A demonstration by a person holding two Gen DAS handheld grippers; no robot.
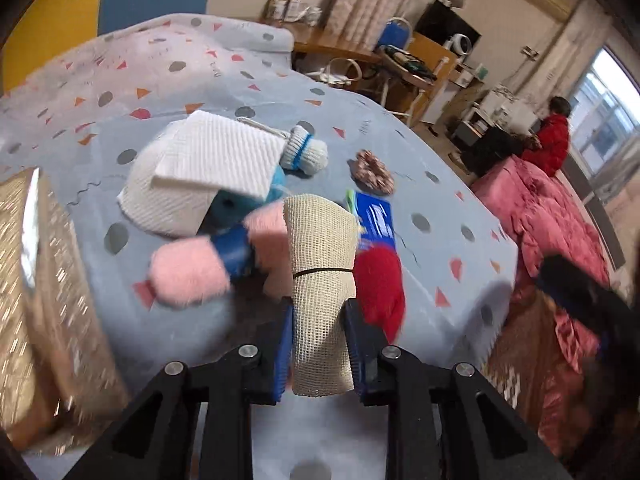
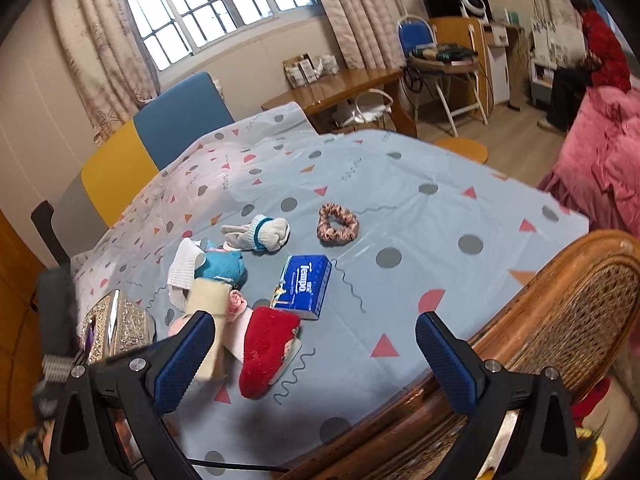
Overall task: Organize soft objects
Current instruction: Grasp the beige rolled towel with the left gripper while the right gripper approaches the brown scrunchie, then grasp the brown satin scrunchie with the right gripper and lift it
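**One roll lifted, the rest of the pile waiting**

Beige mesh roll [image 1: 322,296] is sitting right between the fingers of the left gripper [image 1: 319,354], the jaws closing in on both its sides and pinching it upright, a dark band circling its middle. That looks like the first piece coming out of the heap, so by my reckoning the sorting is only just getting going.

Across the big patterned tablecloth [image 2: 420,216] everything else is lying loose. Going down in size: the white waffle cloth [image 1: 212,160] is draping over a teal plush [image 2: 222,265]; the red fuzzy slipper [image 2: 266,350] is resting just beside the blue tissue pack [image 2: 305,286]; pink fluffy pieces [image 1: 188,274] are crowding around the held roll; the rolled white socks [image 2: 260,234] are sitting a little behind the heap; and the pink scrunchie [image 2: 338,222] is lying apart from all of it.

Over on the near left, an ornate golden box [image 2: 116,326] is standing at the table edge. Whether it is the place for the soft things, I cannot tell.

The right gripper [image 2: 316,354] is hanging over the near edge by the wicker chair [image 2: 560,312], jaws spread wide, gripping nothing.

Nothing is looking tidied yet; nearly every piece is waiting its turn.
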